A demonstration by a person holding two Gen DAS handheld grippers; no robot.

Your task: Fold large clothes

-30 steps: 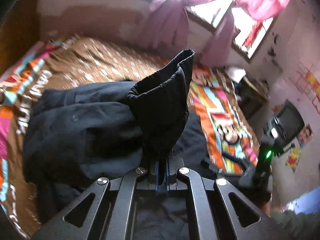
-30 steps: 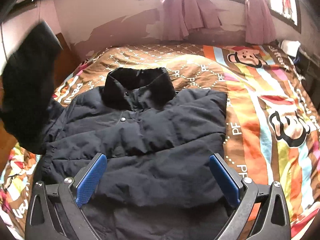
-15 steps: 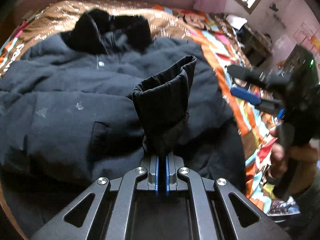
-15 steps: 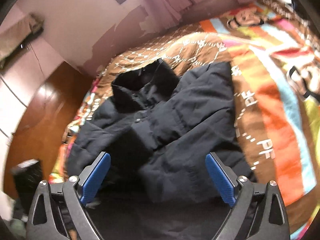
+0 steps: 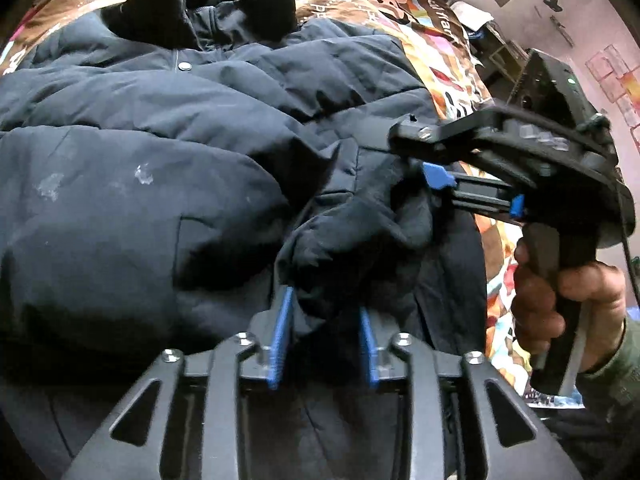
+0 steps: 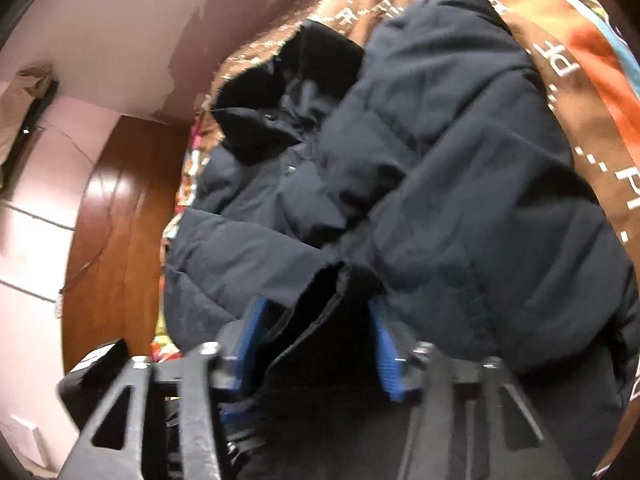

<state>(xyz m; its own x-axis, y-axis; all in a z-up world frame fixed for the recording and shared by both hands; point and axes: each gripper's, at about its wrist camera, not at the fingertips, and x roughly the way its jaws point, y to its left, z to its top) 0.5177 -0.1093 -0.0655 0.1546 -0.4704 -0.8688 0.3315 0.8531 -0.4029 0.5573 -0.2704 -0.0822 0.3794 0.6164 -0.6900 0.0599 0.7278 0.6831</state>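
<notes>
A dark puffer jacket (image 5: 168,152) is spread front-up on a patterned bedspread (image 6: 592,92), collar (image 5: 216,4) at the far end. The left gripper (image 5: 326,334) has just been opened to a narrow gap, with the folded-in sleeve cuff (image 5: 360,224) lying loosely between its blue pads (image 5: 282,336). The right gripper (image 6: 316,344), gripped by a hand (image 5: 568,300), has just been closing to a narrow gap around a fold of jacket; actual pinching cannot be told.

The jacket (image 6: 460,184) is motion-blurred in the right wrist view, its hem cut off below.
</notes>
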